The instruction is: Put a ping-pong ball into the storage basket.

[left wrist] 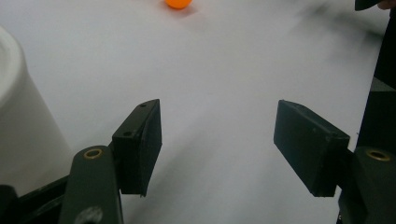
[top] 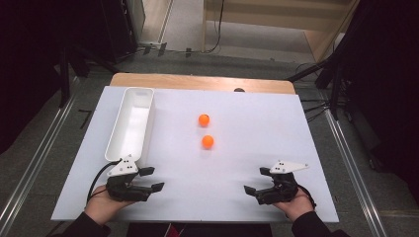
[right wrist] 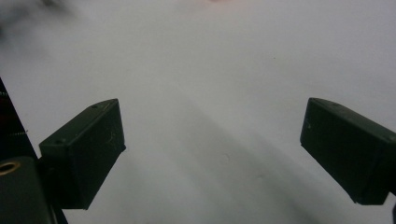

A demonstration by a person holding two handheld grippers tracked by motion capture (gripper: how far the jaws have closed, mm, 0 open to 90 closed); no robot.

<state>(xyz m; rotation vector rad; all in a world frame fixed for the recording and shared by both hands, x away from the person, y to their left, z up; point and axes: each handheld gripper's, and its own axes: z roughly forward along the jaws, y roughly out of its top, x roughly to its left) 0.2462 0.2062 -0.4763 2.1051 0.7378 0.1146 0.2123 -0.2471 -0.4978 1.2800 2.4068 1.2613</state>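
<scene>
Balls (top: 204, 120) look like smooth matte orange plastic. Tray (top: 129, 123) at 10 o'clock is glossy white plastic; table (top: 247, 163) is matte white.

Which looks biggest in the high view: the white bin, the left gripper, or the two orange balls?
1. white bin
2. left gripper
3. near ball and far ball: they look alike, so no ranking.

Both forearms came in from the near edge; the left tongs (top: 154, 179) lay low in the left hand (top: 101, 201), jaws apart and empty; the right tongs (top: 257, 180), in the right hand (top: 296, 203), gaped likewise, pointing inward.
</scene>
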